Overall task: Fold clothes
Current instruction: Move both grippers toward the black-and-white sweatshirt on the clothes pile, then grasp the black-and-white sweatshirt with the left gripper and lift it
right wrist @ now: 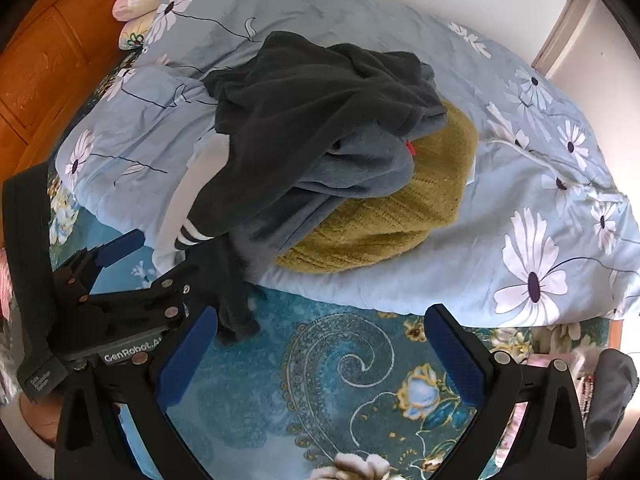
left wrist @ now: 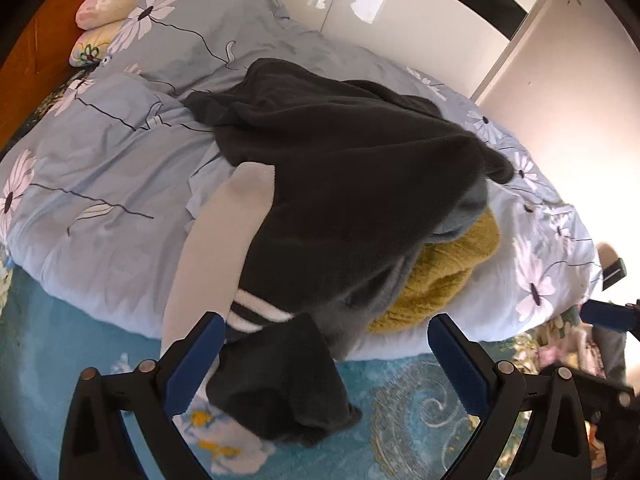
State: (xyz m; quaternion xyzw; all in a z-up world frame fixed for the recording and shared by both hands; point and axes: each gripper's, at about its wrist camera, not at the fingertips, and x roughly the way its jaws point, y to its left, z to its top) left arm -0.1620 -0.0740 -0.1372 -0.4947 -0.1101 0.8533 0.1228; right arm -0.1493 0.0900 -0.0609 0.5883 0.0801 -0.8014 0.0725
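A pile of clothes lies on a pale blue flowered quilt. On top is a dark grey fleece garment with a white-striped cuff; its sleeve hangs onto the sheet. Under it are a blue-grey fleece and a mustard knit sweater. A light grey piece lies at the pile's left. My left gripper is open, jaws either side of the hanging sleeve. My right gripper is open and empty above the sheet. The left gripper also shows in the right wrist view.
A teal patterned bed sheet covers the near bed. Flowered pillows lie at the far left by an orange wooden headboard. White wardrobe doors stand behind the bed.
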